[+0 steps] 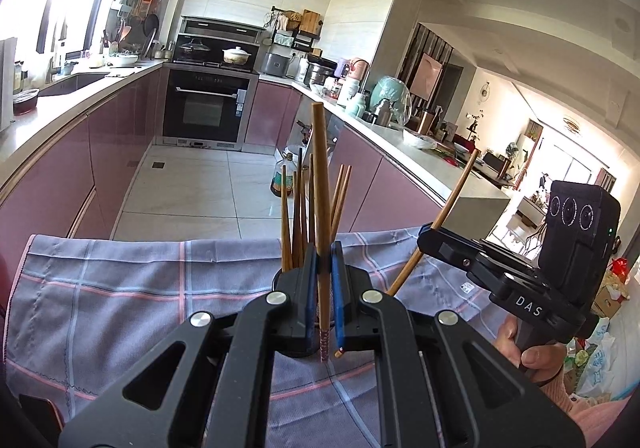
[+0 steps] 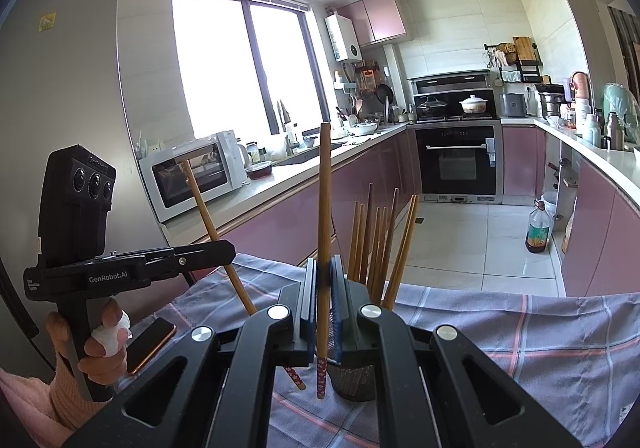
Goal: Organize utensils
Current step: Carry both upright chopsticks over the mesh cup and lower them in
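In the left wrist view my left gripper (image 1: 324, 260) is shut on a brown chopstick (image 1: 321, 188) that stands upright, its patterned end hanging below the pads. Just behind it several chopsticks (image 1: 296, 208) stand in a dark holder. To the right, my right gripper (image 1: 426, 238) grips a second chopstick (image 1: 448, 208) that leans right. In the right wrist view my right gripper (image 2: 325, 272) is shut on that upright chopstick (image 2: 325, 188), right beside the mesh holder (image 2: 354, 380) with its several chopsticks (image 2: 380, 240). The left gripper (image 2: 230, 248) shows at the left with its slanted chopstick (image 2: 212, 224).
A blue checked cloth (image 2: 520, 328) covers the table. A phone (image 2: 150, 344) lies on it near the person's left hand (image 2: 100, 344). Beyond the table edge lie the tiled kitchen floor, pink cabinets, an oven (image 1: 204, 108) and an oil bottle (image 2: 538, 228).
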The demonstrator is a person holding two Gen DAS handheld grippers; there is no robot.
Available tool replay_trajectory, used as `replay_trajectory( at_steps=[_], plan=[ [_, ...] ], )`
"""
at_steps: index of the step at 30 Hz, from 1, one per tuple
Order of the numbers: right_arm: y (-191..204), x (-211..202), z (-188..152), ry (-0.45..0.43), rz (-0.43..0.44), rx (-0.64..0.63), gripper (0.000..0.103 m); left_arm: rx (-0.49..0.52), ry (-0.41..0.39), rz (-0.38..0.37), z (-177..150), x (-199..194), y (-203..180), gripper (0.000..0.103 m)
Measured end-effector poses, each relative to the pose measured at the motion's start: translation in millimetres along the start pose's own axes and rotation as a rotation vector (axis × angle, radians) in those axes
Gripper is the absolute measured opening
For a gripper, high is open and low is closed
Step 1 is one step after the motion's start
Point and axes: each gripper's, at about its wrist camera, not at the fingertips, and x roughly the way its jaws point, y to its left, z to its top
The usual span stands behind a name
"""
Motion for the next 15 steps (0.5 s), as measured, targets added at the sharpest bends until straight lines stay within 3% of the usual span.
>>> replay_trajectory(
  at_steps=[15],
  plan=[
    [-0.4,-0.1,4.7,-0.011,0.004,-0.006,0.005,0.016,-0.006,0.004,5.5,2.2,-2.6,0.008]
  ],
)
